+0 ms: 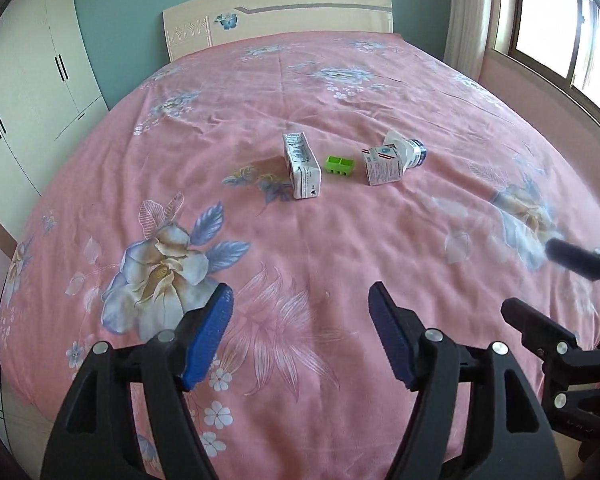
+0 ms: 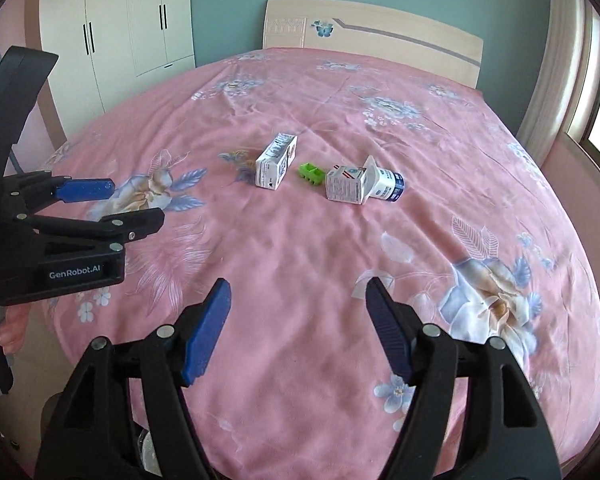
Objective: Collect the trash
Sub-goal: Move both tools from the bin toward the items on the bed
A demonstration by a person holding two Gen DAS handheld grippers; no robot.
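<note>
Trash in a short row near mid-frame on the pink floral bedsheet (image 1: 340, 240): tall white printed carton (image 1: 301, 165) lying on its side at the left, small green plastic two-compartment tray (image 1: 339, 166) just beside it to the right, then small white cardboard box with a red-and-blue stripe (image 1: 383, 165) with its flap open, touching a white bottle with a dark blue band (image 1: 414, 153) lying on its side behind and to the right. Same row in the right wrist view, a little above centre: carton (image 2: 277, 161), green tray (image 2: 311, 173), striped box (image 2: 347, 183), bottle (image 2: 389, 185).

Left gripper (image 1: 301, 340) low in its own frame, blue-padded fingers (image 1: 209, 340) spread wide, nothing between them, held over the near part of the sheet and well apart from the row. Seen again at the left edge of the right wrist view (image 2: 108, 204), black body marked "GenRobot.AI".

Right gripper (image 2: 298, 330) at the bottom of its frame, blue fingers (image 2: 206, 330) likewise wide apart and holding nothing, pointed up-frame toward the row. Part of it visible at the right edge of the left wrist view (image 1: 540, 280).

Pale wooden headboard with a blue butterfly (image 1: 278, 16) at upper centre, white wardrobe (image 1: 28, 92) at upper left, window (image 1: 556, 28) at upper right.
</note>
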